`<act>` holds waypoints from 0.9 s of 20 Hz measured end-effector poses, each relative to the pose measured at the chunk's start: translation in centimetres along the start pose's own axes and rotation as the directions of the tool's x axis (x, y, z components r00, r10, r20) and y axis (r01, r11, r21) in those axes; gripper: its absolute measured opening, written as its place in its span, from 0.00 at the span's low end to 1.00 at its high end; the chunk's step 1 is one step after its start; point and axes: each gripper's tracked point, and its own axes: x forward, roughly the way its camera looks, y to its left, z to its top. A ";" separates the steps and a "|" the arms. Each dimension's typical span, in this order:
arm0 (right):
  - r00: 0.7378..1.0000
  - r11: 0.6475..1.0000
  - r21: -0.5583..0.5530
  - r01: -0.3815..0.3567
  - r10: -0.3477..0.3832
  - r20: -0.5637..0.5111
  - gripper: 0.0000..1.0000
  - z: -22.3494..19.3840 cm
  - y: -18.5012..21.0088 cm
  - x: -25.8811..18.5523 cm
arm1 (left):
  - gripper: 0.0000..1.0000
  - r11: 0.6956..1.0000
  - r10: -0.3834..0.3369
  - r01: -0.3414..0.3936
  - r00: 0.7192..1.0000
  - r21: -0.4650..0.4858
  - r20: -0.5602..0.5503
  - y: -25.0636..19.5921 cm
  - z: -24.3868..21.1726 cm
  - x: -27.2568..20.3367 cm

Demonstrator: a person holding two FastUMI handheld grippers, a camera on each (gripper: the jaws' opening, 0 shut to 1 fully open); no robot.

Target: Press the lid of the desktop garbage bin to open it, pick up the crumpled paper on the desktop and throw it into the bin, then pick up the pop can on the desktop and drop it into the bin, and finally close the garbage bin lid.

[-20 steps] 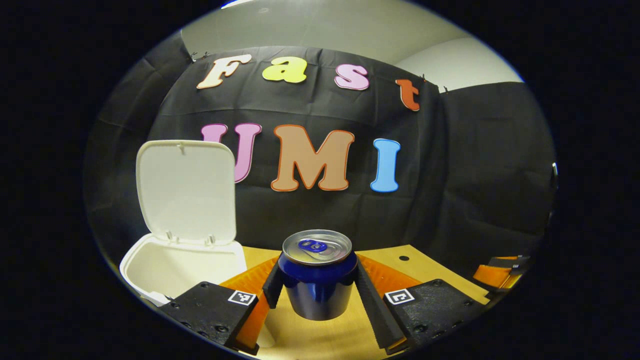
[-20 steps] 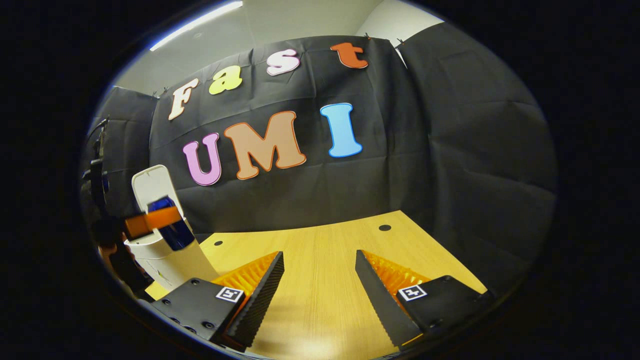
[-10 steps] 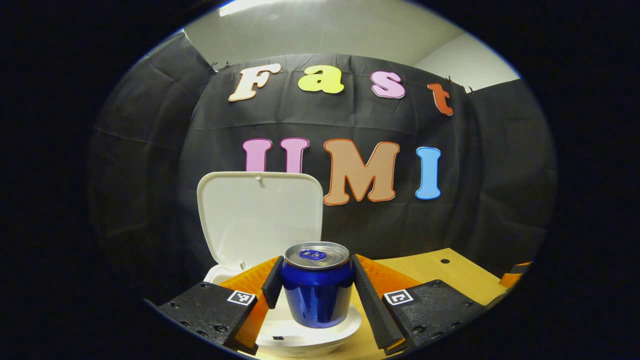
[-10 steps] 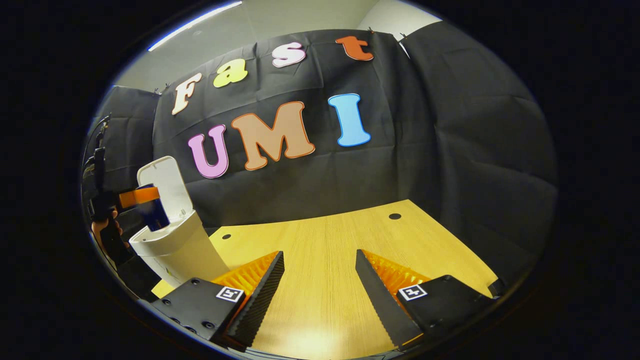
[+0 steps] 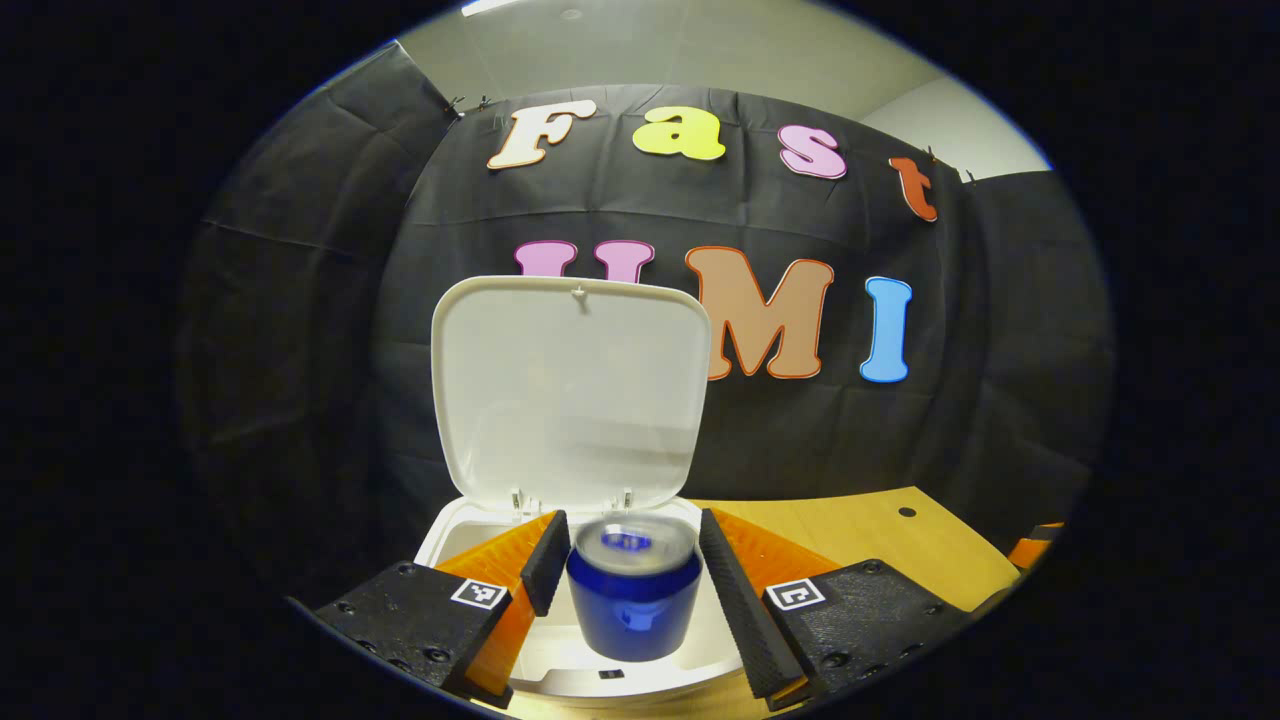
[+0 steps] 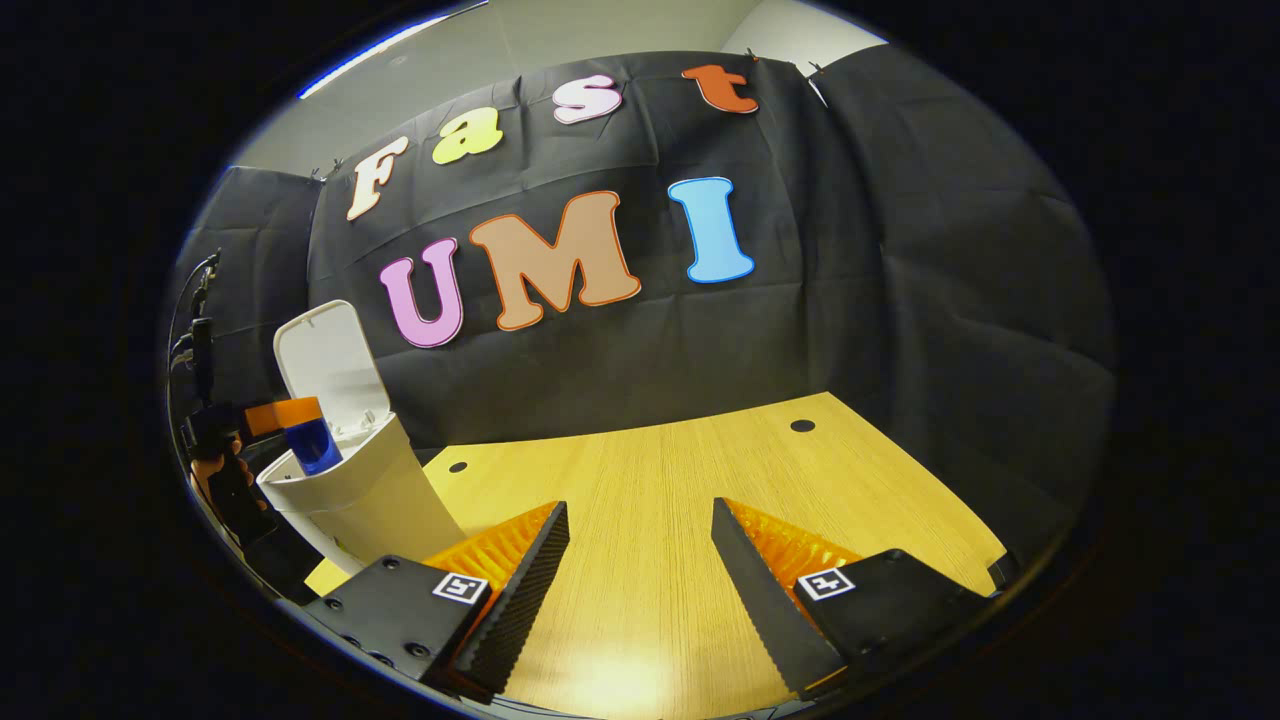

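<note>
Left gripper view: the left gripper (image 5: 627, 560) hangs over the open bin (image 5: 440, 535), whose lid (image 5: 570, 385) stands upright at the back of the opening. Between the two fingers sits the can (image 5: 633, 590), upright, its top blurred. The fingers flank it closely, but narrow gaps seem to show at both sides, so I cannot tell whether the jaws are clenched on it or have just let go. The can is directly above the bin's mouth, the white rim showing below it. A stretch of desk (image 5: 860, 530) runs off to the right, and the tip of another gripper shows at its far right edge.

Right gripper view: the right gripper (image 6: 640, 570) hovers over the bare desk, jaws wide apart and holding nothing, touching nothing. The bin stands at the desk's left edge, lid up, with the can just above its opening and the left gripper alongside it, a hand (image 6: 205, 470) behind. No crumpled paper lies on the desk seen here, so it is probably already in the bin.

Handling, as a judgement: the can is rigid but thin-walled and smooth, likely light if empty, so a mid-body grip with moderate squeeze suits it; too much would dent it, too little would let it slide.
</note>
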 end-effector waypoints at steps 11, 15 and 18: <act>1.000 1.000 -0.003 0.007 -0.007 0.011 0.96 0.6 0.1 -0.6 | 0.89 0.998 0.006 -0.011 0.997 0.068 0.080 0.8 4.9 0.1; 1.000 1.000 -0.007 0.005 -0.005 0.006 0.96 0.4 0.0 -0.6 | 0.89 0.998 0.009 -0.017 0.990 0.056 0.138 1.2 9.1 0.5; 1.000 1.000 -0.002 0.003 -0.003 0.000 0.96 0.3 -0.2 -0.4 | 0.89 0.992 0.039 -0.059 0.982 0.109 0.184 2.2 12.0 1.1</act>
